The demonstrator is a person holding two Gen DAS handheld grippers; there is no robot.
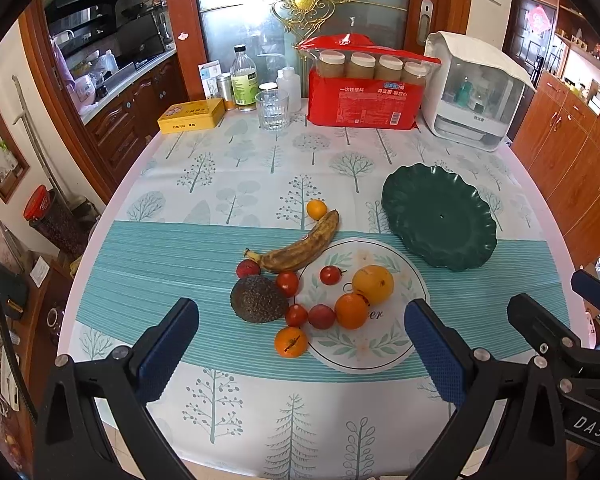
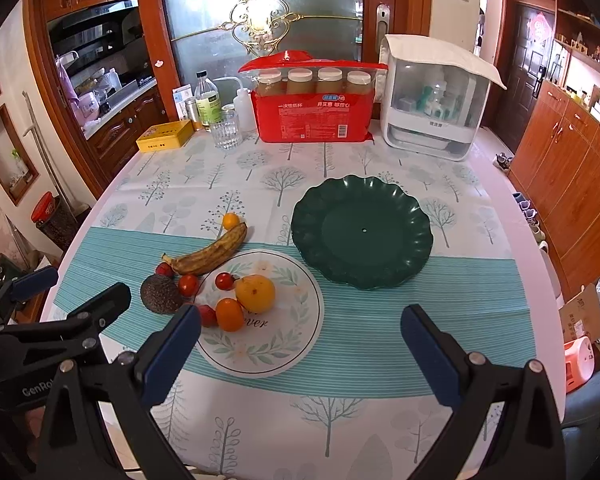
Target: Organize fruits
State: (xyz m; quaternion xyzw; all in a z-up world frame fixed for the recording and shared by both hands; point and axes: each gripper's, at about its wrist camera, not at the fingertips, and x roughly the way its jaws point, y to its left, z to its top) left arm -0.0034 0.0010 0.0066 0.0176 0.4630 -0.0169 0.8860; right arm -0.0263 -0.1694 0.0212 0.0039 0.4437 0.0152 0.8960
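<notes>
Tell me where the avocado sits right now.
The avocado lies on the striped teal band of the tablecloth, left of centre in both views, just below the banana's stem end, with cherry tomatoes on its right side.

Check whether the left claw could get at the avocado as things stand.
Probably yes. The left claw is open and holds nothing, and the avocado lies just ahead on the cloth, its near side bare; small tomatoes touch only its right side.

"DAS" on right gripper (image 1: 592,426); "GenRo" on left gripper (image 2: 36,392).
</notes>
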